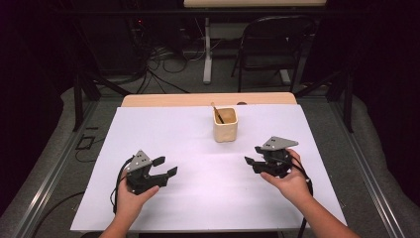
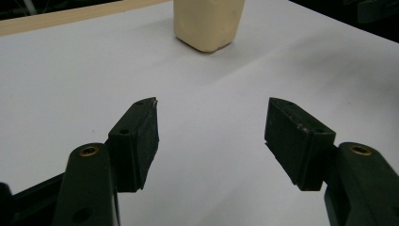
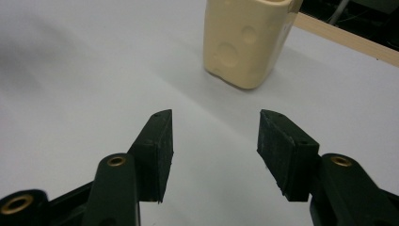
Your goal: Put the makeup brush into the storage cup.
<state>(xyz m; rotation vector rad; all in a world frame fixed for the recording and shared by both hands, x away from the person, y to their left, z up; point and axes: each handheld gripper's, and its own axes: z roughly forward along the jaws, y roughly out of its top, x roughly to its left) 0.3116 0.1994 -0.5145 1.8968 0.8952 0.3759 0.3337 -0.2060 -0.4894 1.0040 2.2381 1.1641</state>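
Note:
A cream square cup [image 1: 225,125] with round dimples stands upright on the white table cover [image 1: 198,198], toward the back middle, with a thin brown stick [image 1: 218,114] leaning inside it. My left gripper [image 1: 165,166] rests low at the front left, jaws open with nothing between them; the cup [image 2: 209,23] is far ahead of it. My right gripper [image 1: 253,154] hovers at the front right, jaws open and empty, pointed toward the cup [image 3: 244,40], which stands a short way beyond its tips.
The wooden table edge [image 1: 208,99] shows behind the white cover. A black folding chair [image 1: 270,47] and a table leg [image 1: 207,49] with loose cables stand on the floor beyond. Metal rails [image 1: 366,168] run along both sides.

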